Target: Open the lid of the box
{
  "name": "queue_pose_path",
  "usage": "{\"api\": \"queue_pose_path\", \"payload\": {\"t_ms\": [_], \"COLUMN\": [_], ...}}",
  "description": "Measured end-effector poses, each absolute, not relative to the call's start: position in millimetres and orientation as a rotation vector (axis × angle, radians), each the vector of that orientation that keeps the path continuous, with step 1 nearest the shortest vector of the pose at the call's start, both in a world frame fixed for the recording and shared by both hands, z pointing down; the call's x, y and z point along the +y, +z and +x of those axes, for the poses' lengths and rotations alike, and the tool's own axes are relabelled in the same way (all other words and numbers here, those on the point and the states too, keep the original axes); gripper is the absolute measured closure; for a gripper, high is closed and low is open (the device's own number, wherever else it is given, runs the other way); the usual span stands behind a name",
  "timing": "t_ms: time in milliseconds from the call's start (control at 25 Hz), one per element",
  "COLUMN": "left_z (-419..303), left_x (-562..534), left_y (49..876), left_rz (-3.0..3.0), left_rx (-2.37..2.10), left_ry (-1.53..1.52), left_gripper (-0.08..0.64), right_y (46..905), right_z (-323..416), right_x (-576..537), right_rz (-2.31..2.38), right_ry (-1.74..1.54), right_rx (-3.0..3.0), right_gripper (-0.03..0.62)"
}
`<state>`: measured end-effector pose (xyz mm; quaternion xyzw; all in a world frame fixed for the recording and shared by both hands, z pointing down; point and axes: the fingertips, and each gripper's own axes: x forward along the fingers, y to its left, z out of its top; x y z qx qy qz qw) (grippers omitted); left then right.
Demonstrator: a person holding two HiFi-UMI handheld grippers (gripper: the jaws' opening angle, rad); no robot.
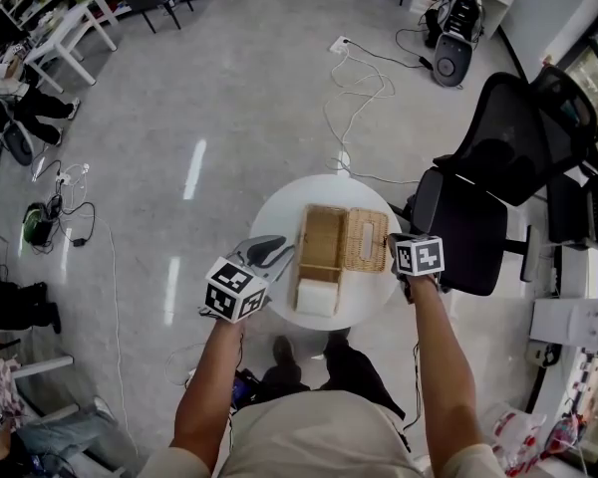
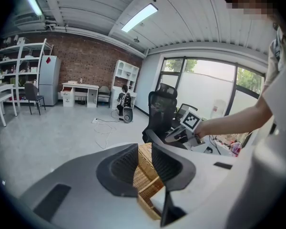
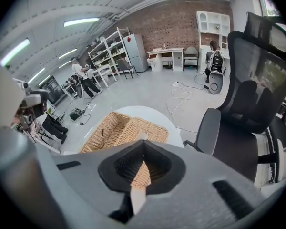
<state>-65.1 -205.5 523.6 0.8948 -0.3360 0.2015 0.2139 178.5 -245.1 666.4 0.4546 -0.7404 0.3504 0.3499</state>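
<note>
The right gripper (image 3: pixel 143 144) is pinching its jaws together at the tips on the near edge of the lid (image 3: pixel 150 130), by a pale tab. The lid is lying open and flat on the table (image 1: pixel 274 217), just right of the box (image 1: pixel 321 237). The left gripper (image 2: pixel 144 149) is holding its jaws apart at the box's left wall, and wicker is showing through the gap. A chair (image 1: pixel 478 207) is standing just beside the table.
</note>
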Motion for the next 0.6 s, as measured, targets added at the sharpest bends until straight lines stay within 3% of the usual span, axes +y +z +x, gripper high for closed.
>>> {"api": "queue_pose_path", "payload": {"t_ms": [600], "left_z": [-78.7], "left_x": [-200.0], "left_y": [526.1], "left_rz": [2.463], "left_rx": [-0.935], "left_ry": [0.560], "left_gripper": [0.477], "right_y": [598.4], "right_z": [153.8], "right_x": [-258.0], "right_rz": [1.235], "right_ry": [0.806], "right_rx": [-2.065], "right_gripper": [0.598]}}
